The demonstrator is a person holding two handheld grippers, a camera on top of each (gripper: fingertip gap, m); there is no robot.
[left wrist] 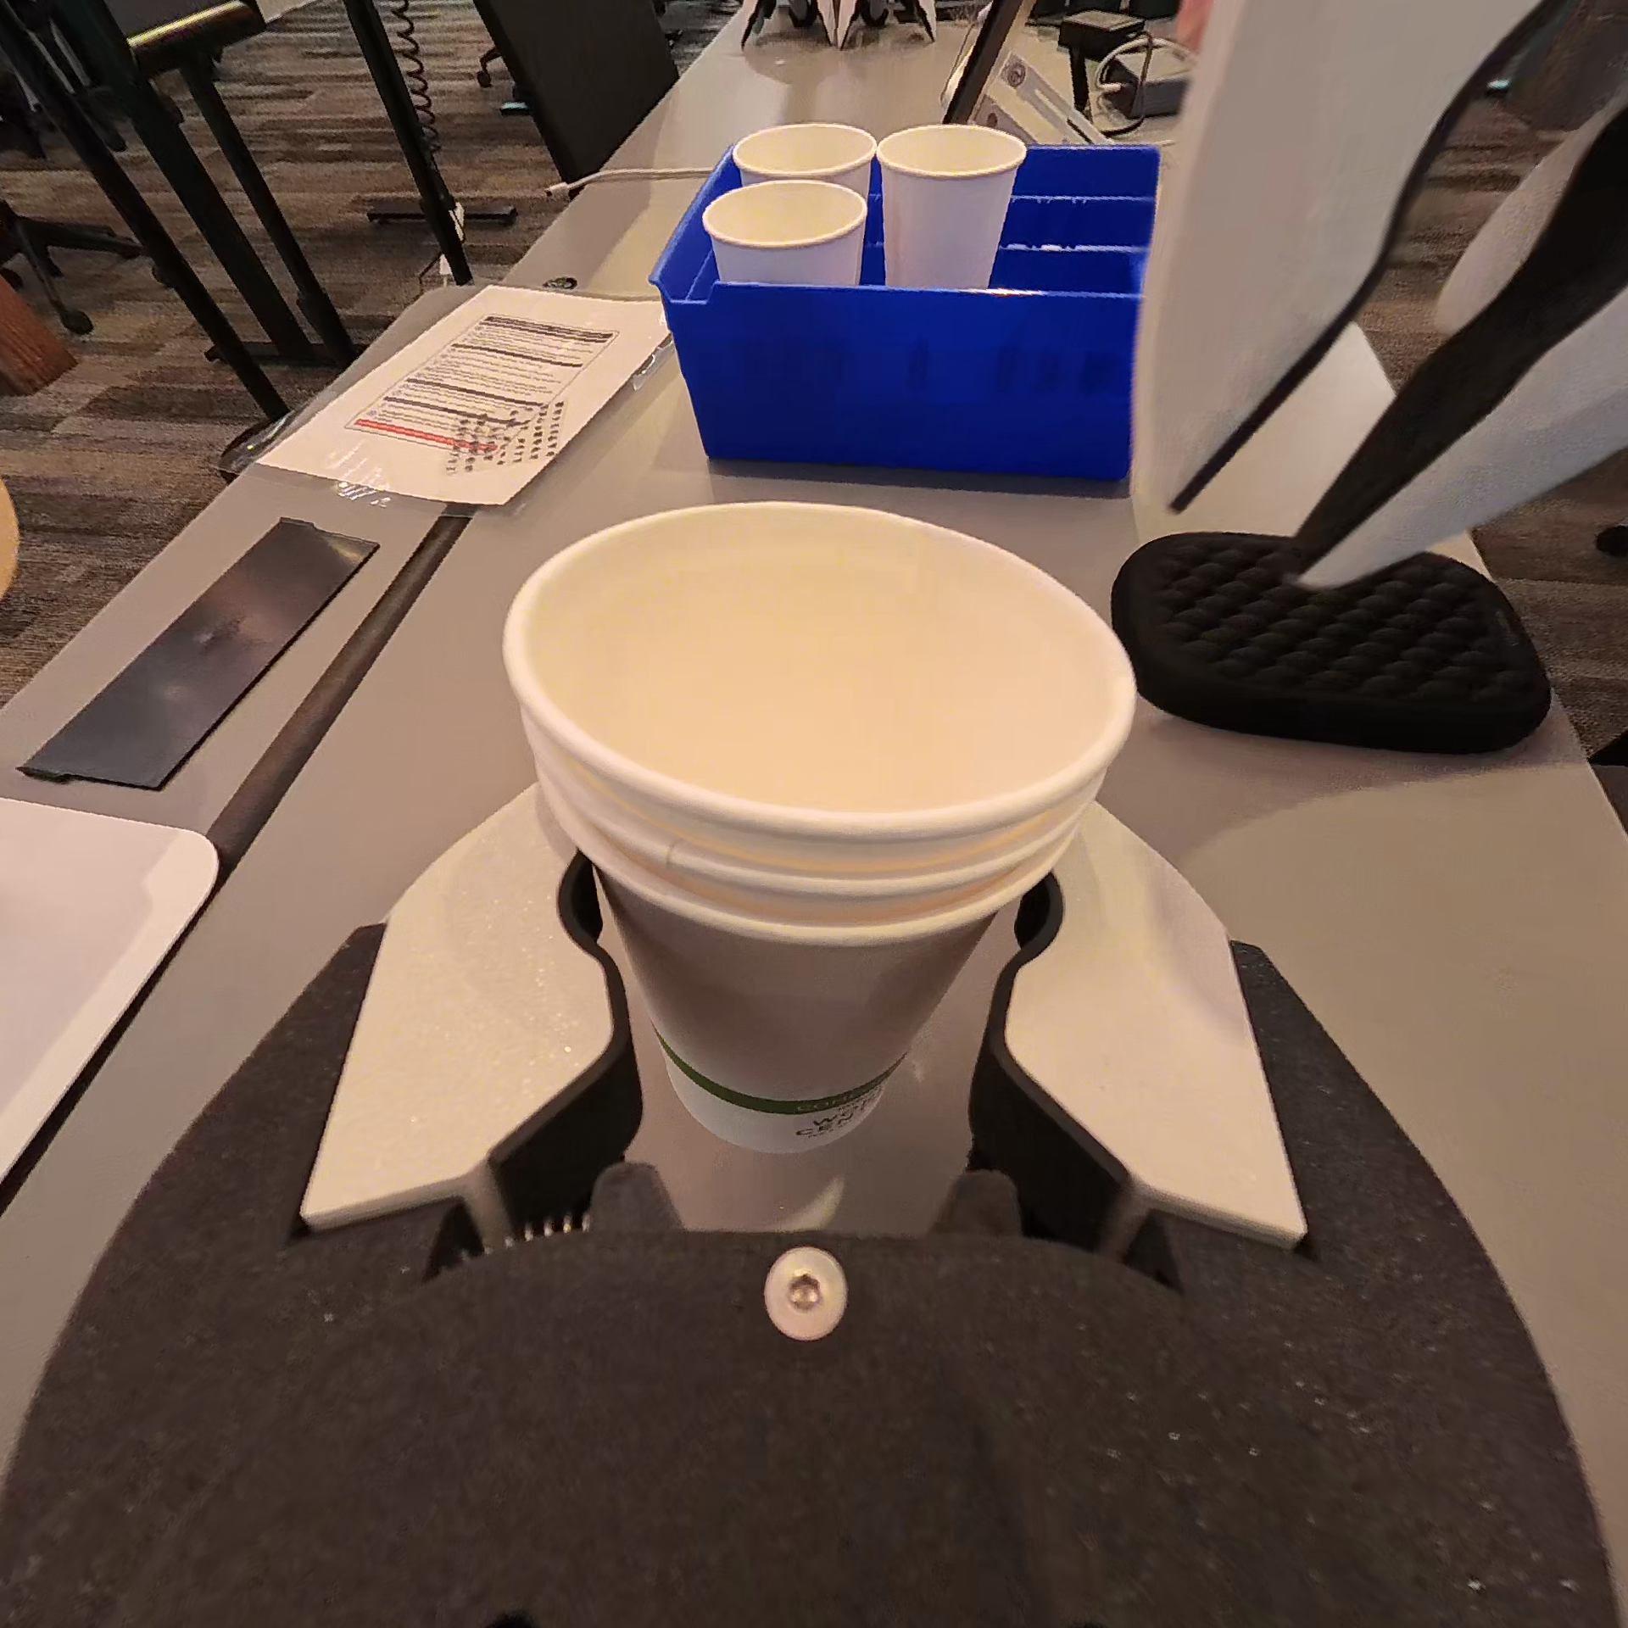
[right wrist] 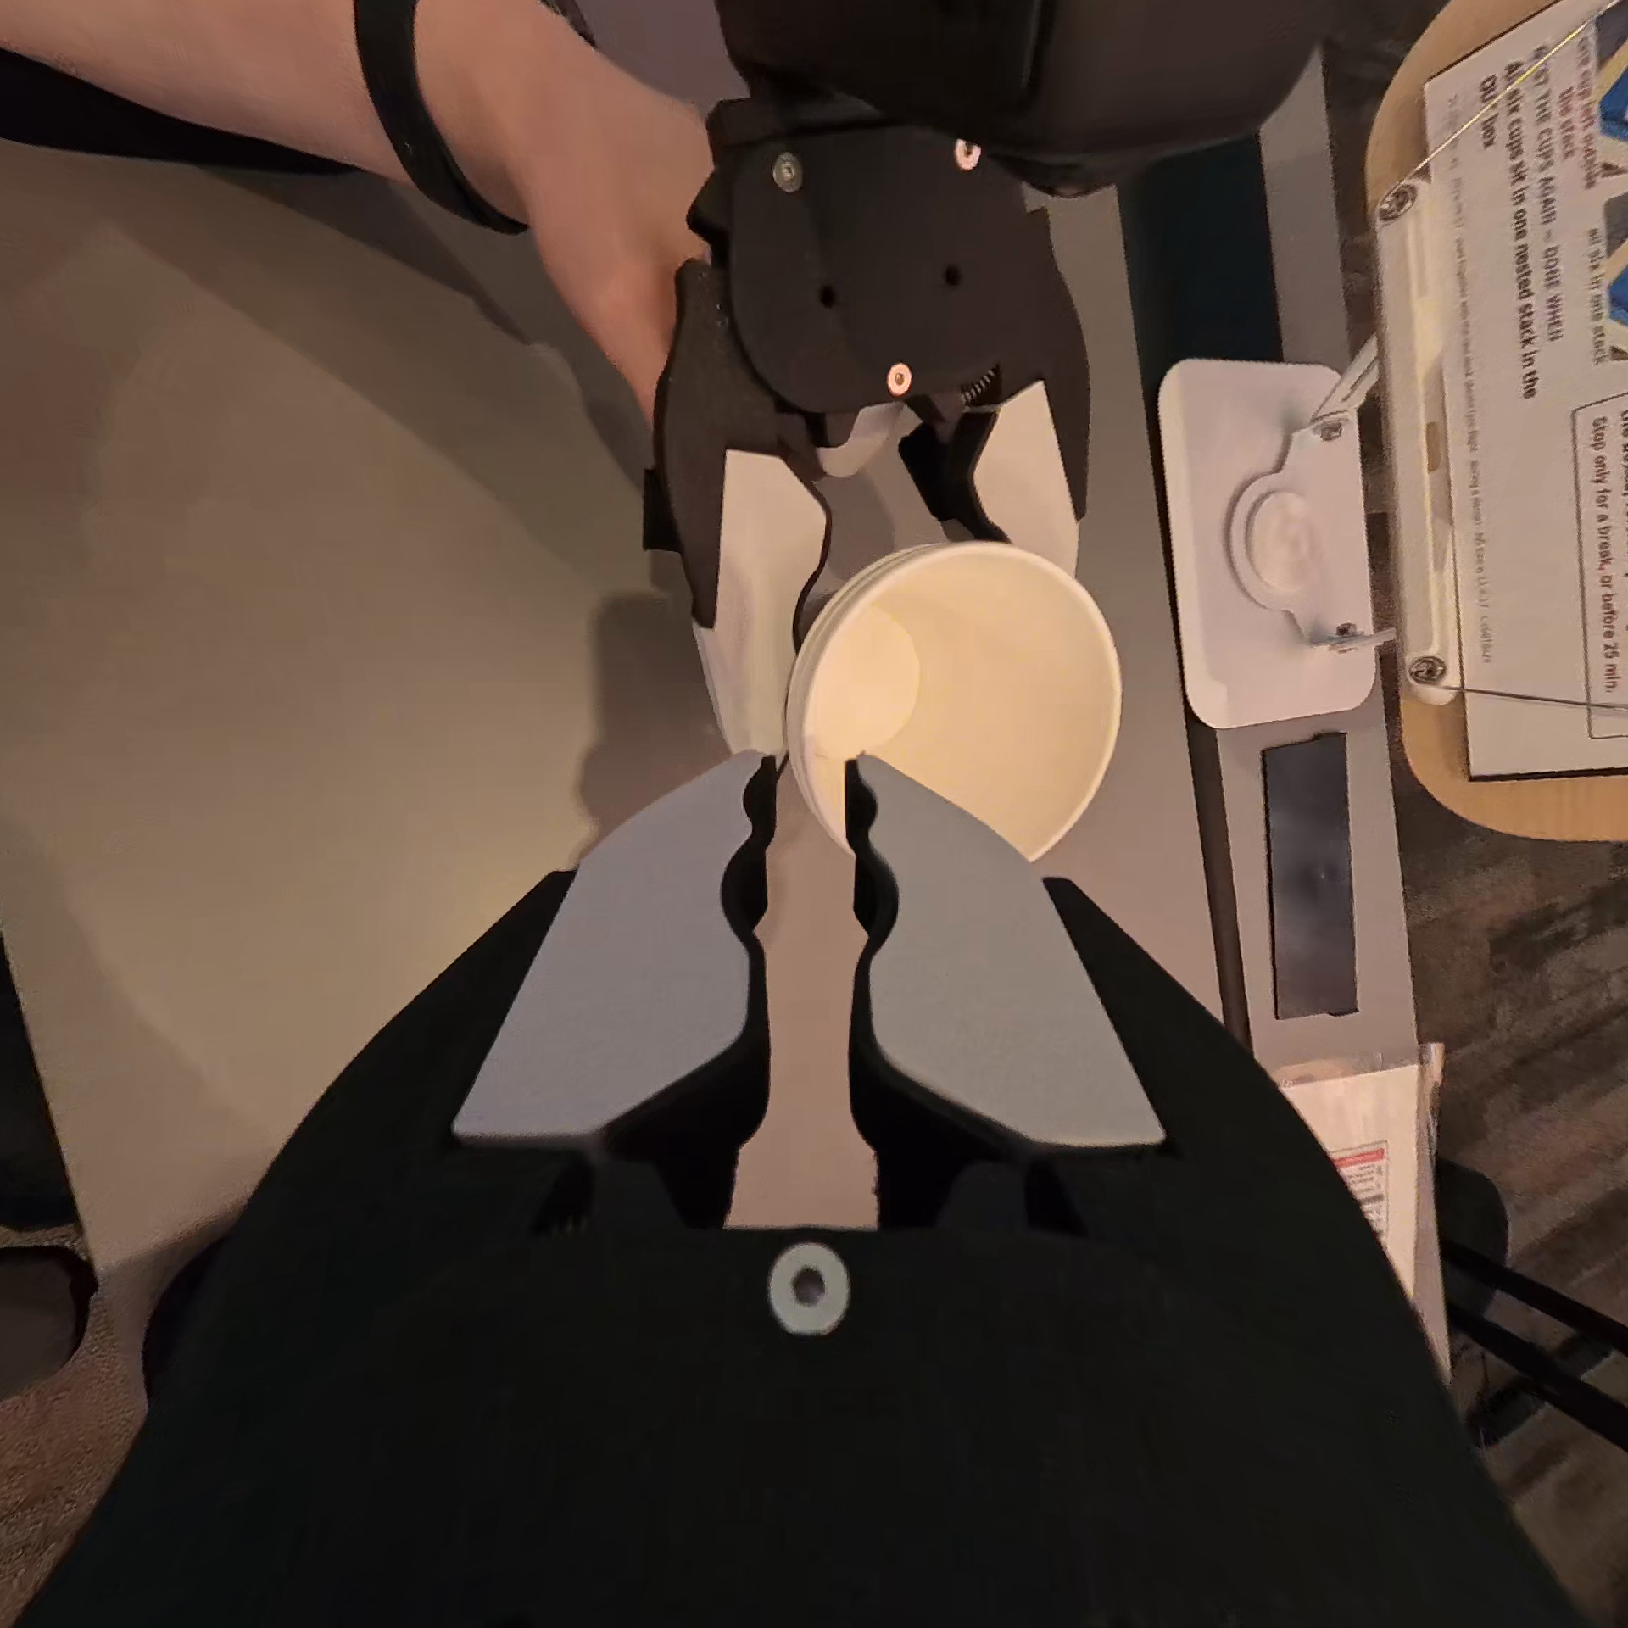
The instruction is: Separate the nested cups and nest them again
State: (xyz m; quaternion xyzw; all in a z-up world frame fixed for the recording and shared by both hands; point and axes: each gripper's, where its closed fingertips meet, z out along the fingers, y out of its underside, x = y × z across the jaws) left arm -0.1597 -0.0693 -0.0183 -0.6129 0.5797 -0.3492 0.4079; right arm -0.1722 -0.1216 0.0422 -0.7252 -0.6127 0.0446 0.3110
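Between left gripper (left wrist: 815,890) fingers, clenched at centre: nested cup stack (left wrist: 815,749); right gripper (right wrist: 810,766), at six o'clock, straddling the top rim unclosed—separation step; next calls for pinching and lifting.

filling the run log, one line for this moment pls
left hand-held gripper: shut on nested cup stack | right hand-held gripper: open, straddling stack rim | blue bin: three cups
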